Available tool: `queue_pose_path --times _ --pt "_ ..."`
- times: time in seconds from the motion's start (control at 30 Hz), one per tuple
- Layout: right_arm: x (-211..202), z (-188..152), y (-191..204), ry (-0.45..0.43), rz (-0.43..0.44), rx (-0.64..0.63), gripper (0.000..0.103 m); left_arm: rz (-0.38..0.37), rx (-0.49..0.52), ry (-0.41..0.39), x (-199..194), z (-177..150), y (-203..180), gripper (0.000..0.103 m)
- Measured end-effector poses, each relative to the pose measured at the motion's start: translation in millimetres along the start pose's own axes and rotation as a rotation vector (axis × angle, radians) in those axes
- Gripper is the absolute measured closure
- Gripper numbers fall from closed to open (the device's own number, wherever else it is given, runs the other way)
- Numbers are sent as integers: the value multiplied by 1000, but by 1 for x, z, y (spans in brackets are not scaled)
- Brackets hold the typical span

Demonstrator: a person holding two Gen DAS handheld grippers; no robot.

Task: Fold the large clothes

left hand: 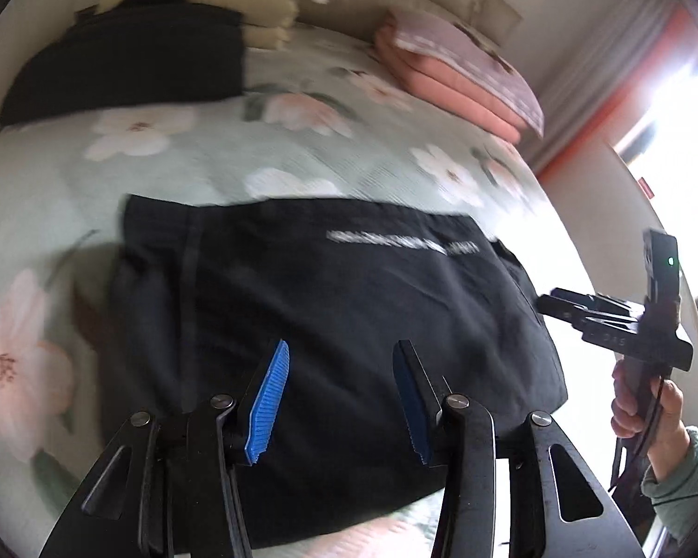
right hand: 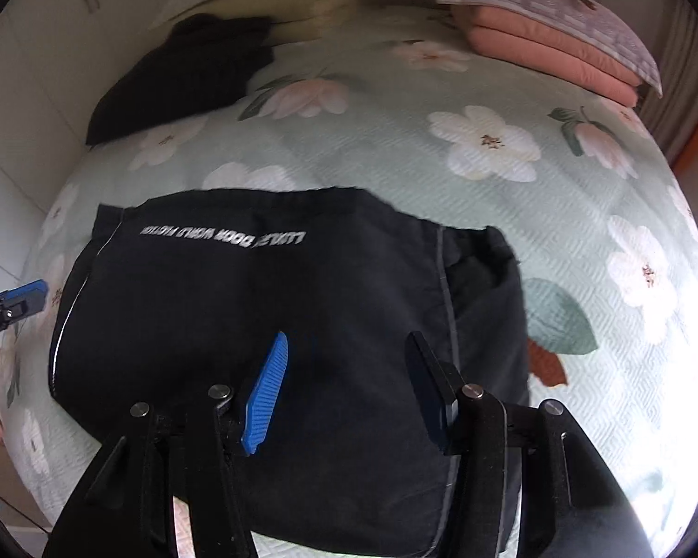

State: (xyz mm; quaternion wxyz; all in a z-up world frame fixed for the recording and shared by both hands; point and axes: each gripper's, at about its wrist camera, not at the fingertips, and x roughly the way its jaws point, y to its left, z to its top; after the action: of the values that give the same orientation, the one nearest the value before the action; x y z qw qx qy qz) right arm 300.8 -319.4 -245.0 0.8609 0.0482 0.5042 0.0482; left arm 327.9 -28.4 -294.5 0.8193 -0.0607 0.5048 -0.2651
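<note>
A black garment (left hand: 330,307) with a line of white lettering lies folded into a rough rectangle on the floral bed; it also shows in the right wrist view (right hand: 274,307). My left gripper (left hand: 342,353) hovers over its near edge, open and empty, blue pads apart. My right gripper (right hand: 346,344) hovers over the garment's near part, open and empty. The right gripper also shows in the left wrist view (left hand: 546,302) at the garment's right edge, held by a hand. The left gripper's tip shows in the right wrist view (right hand: 28,293) at the garment's left edge.
The bed cover (right hand: 512,214) is pale green with large flowers. A second black garment (left hand: 125,60) lies at the far left by cream folded bedding (left hand: 265,23). Pink folded bedding with a pillow (left hand: 460,74) sits far right. A bright window (left hand: 674,130) is to the right.
</note>
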Motion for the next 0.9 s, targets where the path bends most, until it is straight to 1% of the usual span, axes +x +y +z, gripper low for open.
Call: queue_pose_path --times 0.07,0.1,0.13,0.17,0.2,0.27,0.3,0.33,0.4,0.5,0.53,0.57,0.6,0.67,0.7,0.73,0.8,0.83,0.9 --pt "3 -10 -4 12 -3 -5 47 -25 35 40 18 -5 -16 55" --pt "6 -14 -5 25 25 -8 47 -32 56 83 36 -9 -22 55" --pt "12 -17 -8 37 48 -11 47 -15 72 106 43 -13 -24 55" --pt "25 -19 -7 57 43 -34 47 22 90 128 58 -16 -24 55" --pt "38 -23 -2 84 27 -59 47 41 88 148 73 -20 -20 55" --pt "75 -29 4 139 -8 -83 46 25 46 146 86 -21 -9 55" --pt "85 -31 6 137 -25 -89 46 15 18 147 90 -21 -5 55" --pt "89 -31 7 124 -39 -93 46 16 12 141 92 -20 -3 55" --pt "89 -29 7 124 -44 -82 45 28 20 142 94 -19 -4 55" --pt "77 -24 5 121 -25 -100 46 32 43 148 84 -14 -13 55" --pt "70 -21 2 109 -14 -99 46 29 57 141 77 -10 -17 55" --pt "61 -16 -4 80 -4 -87 46 28 62 130 72 -7 -19 55" --pt "52 -9 -9 38 12 -69 46 25 62 101 64 0 -20 55" --pt "46 10 -22 -25 25 -17 46 24 46 71 62 14 -17 52" --pt "53 21 -28 -19 17 10 46 35 30 63 65 22 -11 50" --pt "69 32 -35 8 12 40 46 48 7 67 73 30 -3 50" --pt "106 47 -48 86 12 99 49 29 -45 80 86 39 11 51" --pt "124 51 -53 123 6 126 49 28 -67 74 91 43 18 51" --pt "141 57 -59 141 2 148 50 24 -75 69 96 46 23 51"
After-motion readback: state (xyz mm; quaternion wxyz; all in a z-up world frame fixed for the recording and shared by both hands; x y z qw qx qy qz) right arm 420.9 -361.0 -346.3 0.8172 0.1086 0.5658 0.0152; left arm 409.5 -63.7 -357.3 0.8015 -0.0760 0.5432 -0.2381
